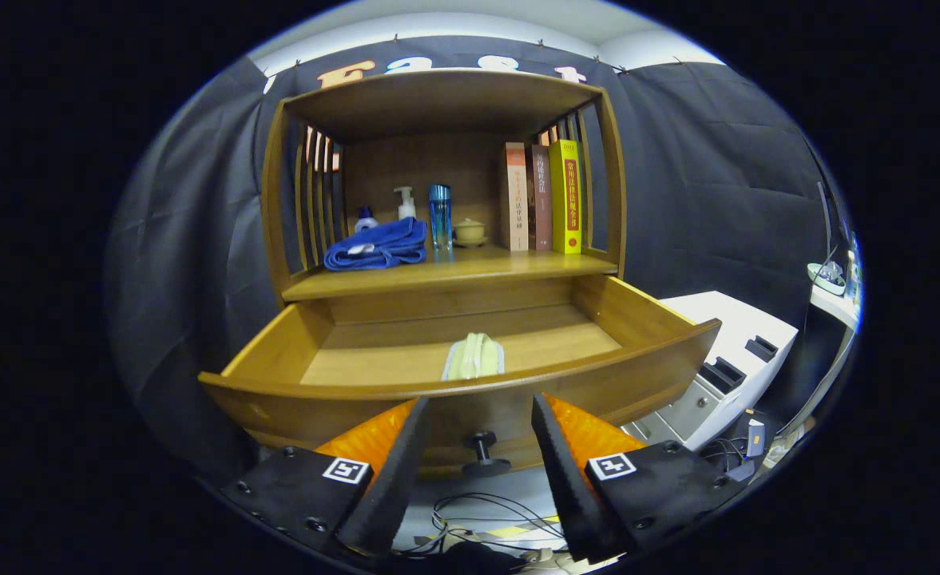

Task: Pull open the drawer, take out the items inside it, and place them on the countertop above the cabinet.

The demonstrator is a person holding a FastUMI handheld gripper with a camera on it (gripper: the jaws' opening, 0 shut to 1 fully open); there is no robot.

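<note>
The gripper (477, 411) stands with its fingers spread wide, holding nothing; the dark round knob (482, 454) on the front of the pulled-out wooden drawer (294, 391) sits between them, apart from both. Inside the drawer a pale green packet in clear wrap (474, 357) lies against the front wall, near its middle. On the wooden countertop (470, 271) above, a folded blue cloth (377, 246) lies toward the left edge, bottles (439, 216) stand behind it, and three upright books (541, 198) stand at the right end.
</note>
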